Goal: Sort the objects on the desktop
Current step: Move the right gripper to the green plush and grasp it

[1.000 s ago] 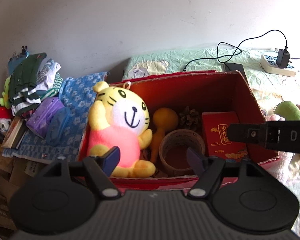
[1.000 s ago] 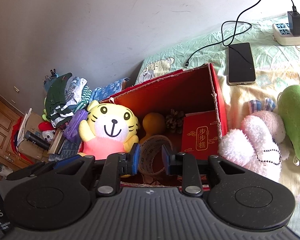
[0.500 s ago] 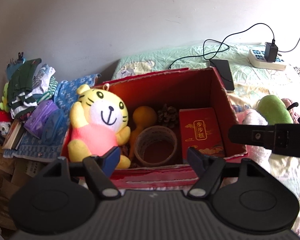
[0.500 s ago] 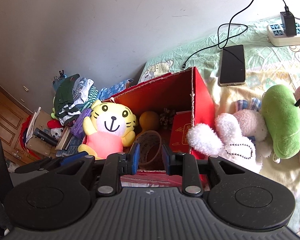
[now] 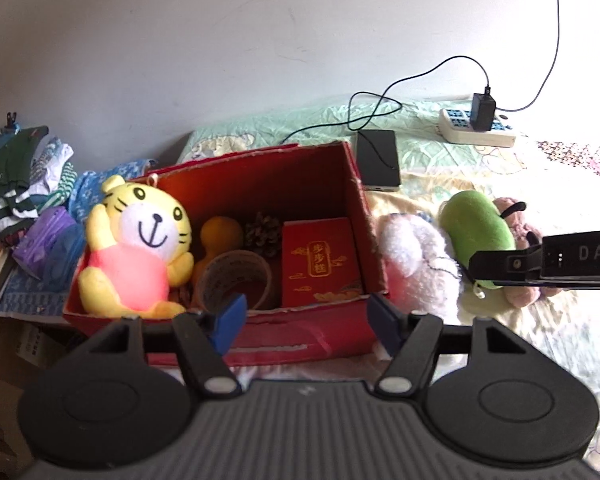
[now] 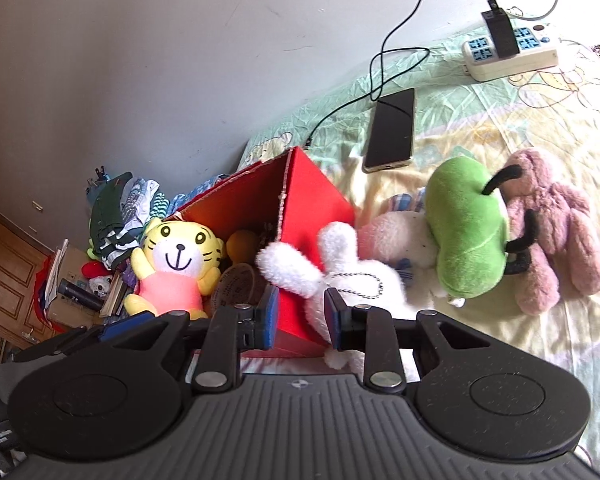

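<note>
Sort looks roughly half done from where I sit. Biggest item first: the open red cardboard box point(image 5: 260, 184) sits on the bed's pale green-and-cream patterned sheet point(image 6: 500, 88), up against the left end. Inside it already: the yellow tiger plush in a pink shirt point(image 5: 136, 248) propped in the left corner, a red gift box with gold lettering point(image 5: 320, 264) at right, a brown roll of packing tape point(image 5: 236, 280) near the front, an orange gourd-shaped toy point(image 5: 220, 234) and a brown pine cone point(image 5: 265, 232) toward the back. Still outside on the sheet, right of the box: a green pea-pod plush point(image 6: 468, 216), a dusty-pink plush dog with black ears point(image 6: 556, 220) touching it, and a fluffy white-and-pink rabbit plush point(image 6: 352, 276) leaning against the box's right wall. My guess is those three go in next, rabbit first. A black phone point(image 6: 392, 128) on its cable and a white power strip point(image 6: 512, 52) lie further back; can't tell if they count. Left gripper point(image 5: 304, 318) jaws wide open, empty, hovering at the box front. Right gripper point(image 6: 302, 314) jaws parted a little, holding nothing, pointed at the rabbit.
</note>
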Motion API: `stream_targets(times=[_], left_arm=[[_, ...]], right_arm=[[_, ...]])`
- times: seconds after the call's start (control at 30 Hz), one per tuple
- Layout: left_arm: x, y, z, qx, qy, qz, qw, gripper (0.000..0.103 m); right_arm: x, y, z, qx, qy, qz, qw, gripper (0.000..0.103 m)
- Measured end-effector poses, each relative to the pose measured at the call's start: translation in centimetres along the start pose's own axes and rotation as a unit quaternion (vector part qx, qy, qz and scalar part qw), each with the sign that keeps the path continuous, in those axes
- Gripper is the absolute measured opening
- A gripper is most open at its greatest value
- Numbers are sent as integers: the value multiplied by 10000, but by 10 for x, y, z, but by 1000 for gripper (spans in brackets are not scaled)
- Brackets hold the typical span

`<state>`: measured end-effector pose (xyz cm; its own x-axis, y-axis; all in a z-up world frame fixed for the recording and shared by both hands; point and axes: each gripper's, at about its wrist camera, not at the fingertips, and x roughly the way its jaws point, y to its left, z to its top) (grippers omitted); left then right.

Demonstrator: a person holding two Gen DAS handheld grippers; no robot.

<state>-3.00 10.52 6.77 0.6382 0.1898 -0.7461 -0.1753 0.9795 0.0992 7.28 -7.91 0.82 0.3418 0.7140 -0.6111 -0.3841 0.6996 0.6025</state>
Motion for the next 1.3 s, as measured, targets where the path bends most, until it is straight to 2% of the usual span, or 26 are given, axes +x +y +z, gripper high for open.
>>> stream_targets(times=[0.23,0.4,0.57,0.63,0.77,0.9,1.1,1.2,1.3], left_arm=[[3,-40,-27,75,51,-856,9963,68],[20,-71,-37,101,314,-1066,9937,67],[21,-94,-27,153,134,-1375,9903,67],[26,-105,-18,216,56,-1379,9902,67],[44,-128,2,322,40,-1495,9882,73],[66,-144,24,387,55,-1497,9880,77],[102,-153,38,407,210,-1228,9914,78],[116,-151,42,268,382,-1284,9906,76],[119,-153,43,330,343,-1302,9904,76]], right_arm=[[-10,-44,-3,226,144,-214,9994,28],[-13,-66,-3,318,174,-310,9989,29],[-19,-97,2,549,174,-427,9974,29],[-23,-108,5,617,146,-488,9968,29],[-32,-131,15,822,47,-544,9951,29],[-32,-146,35,743,-3,-589,9955,31],[-18,-166,63,1160,70,-137,9931,35],[-6,-167,70,1197,99,-107,9927,39],[-3,-171,75,1254,-22,-150,9920,39]])
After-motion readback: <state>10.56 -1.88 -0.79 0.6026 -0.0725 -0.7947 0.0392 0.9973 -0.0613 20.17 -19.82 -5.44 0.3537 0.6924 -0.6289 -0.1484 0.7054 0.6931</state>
